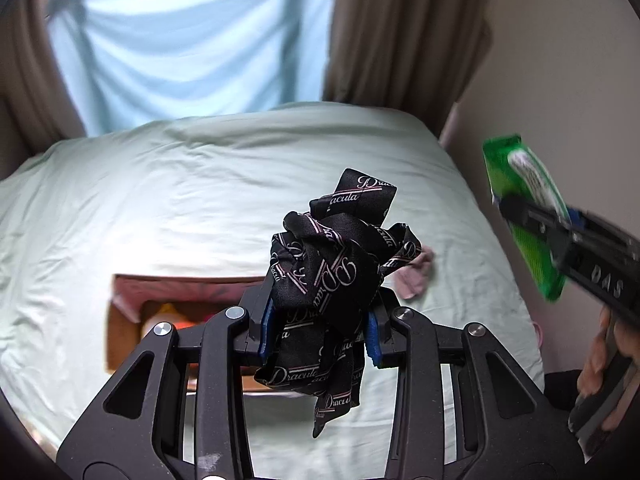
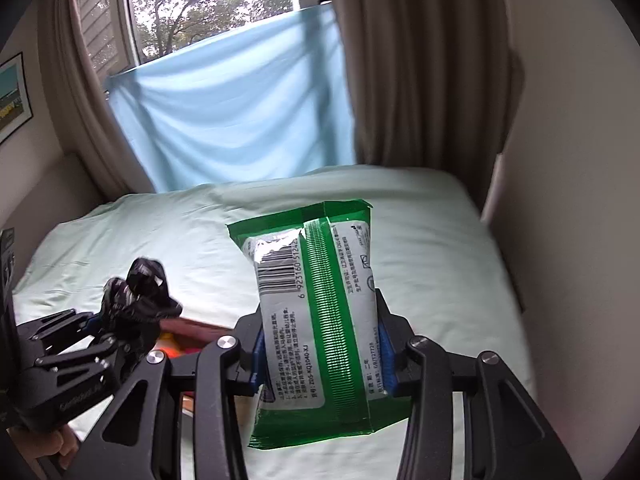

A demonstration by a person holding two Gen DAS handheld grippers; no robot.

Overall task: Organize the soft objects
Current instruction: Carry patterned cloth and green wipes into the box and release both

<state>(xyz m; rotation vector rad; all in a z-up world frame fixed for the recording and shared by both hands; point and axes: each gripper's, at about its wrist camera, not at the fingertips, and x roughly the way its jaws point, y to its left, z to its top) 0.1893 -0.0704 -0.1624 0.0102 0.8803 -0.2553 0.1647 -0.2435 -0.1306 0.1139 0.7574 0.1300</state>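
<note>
From the left wrist, your left tongs (image 1: 320, 334) are squeezed tight on a bunched black scarf (image 1: 334, 276), held up over the bed (image 1: 140, 200). An open box (image 1: 132, 312) below already has some things inside. A pink cloth (image 1: 416, 276) lies on the bed, so it is still to do.

From the right wrist, your right tongs (image 2: 322, 358) are pinching a green pack (image 2: 316, 300) above the bed. Neither thing is put away yet.
</note>
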